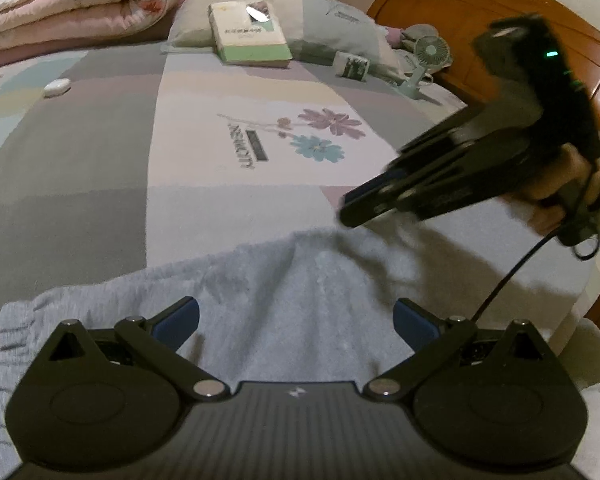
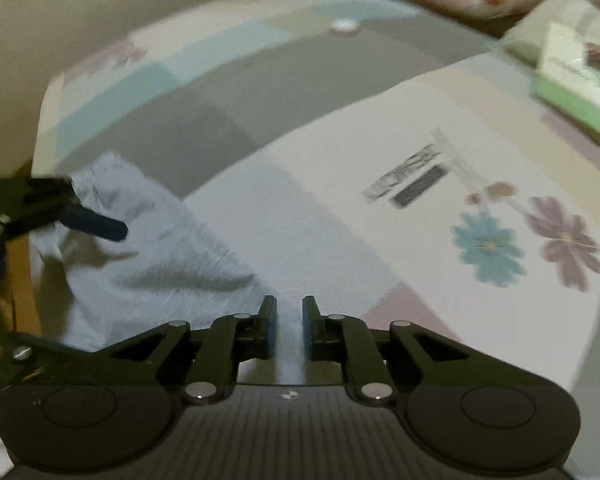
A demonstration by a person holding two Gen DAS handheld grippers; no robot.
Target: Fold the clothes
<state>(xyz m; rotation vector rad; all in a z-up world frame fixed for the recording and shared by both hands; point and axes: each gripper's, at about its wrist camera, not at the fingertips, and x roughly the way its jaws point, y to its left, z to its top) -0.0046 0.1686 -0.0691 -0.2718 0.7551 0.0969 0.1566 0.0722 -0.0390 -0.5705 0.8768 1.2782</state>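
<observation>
Pale blue fleece garment (image 1: 284,304) lies spread on the patchwork bedsheet (image 1: 112,152), at the near edge of the bed below both grippers. Left gripper (image 1: 296,320) hovers over the cloth with its jaws spread wide and nothing between its blue pads (image 1: 180,320); right gripper (image 2: 289,326), held in a hand (image 1: 560,188) with a white cuff, has its jaws drawn nearly together with a narrow gap, above the garment's edge and pinching nothing. Book (image 1: 248,34) rests on the pillow (image 1: 324,20) further back, well apart.
</observation>
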